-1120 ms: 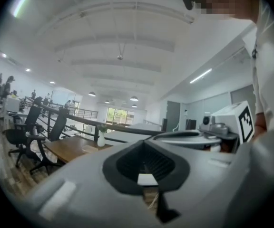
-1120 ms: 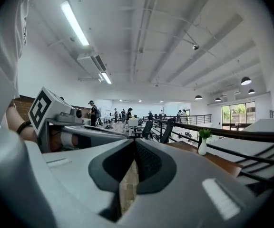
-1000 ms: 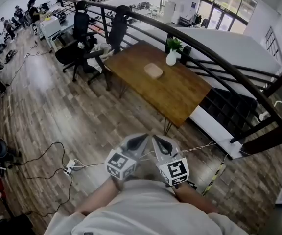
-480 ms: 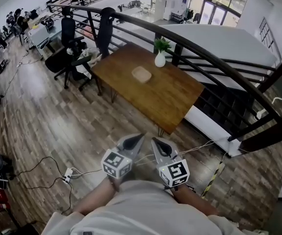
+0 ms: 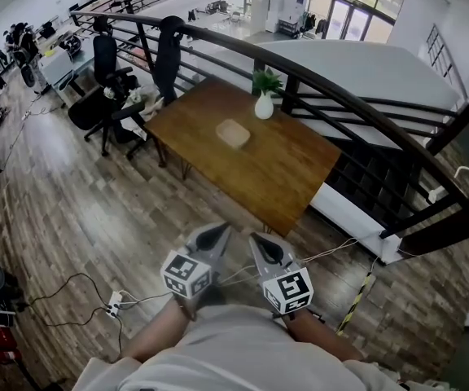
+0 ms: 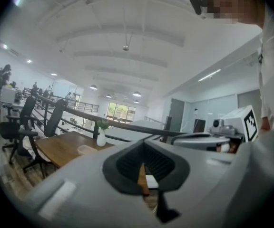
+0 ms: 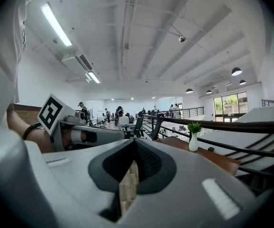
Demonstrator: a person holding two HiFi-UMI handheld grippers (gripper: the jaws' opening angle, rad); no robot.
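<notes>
Wooden table [image 5: 291, 173], dish [image 5: 233, 133] at its middle and vase [image 5: 264, 104] at its far edge, lies well beyond both claws. Left gripper [image 5: 218, 229] and right gripper [image 5: 256, 239], each pressed together on nothing, point tableward side by side, probably because nothing is within reach.

No word, brand or number can be read. The only printed signs are black-and-white square code markers near six o'clock in the head view, on the left cube [image 5: 187, 273] and the right cube [image 5: 288, 290].
</notes>
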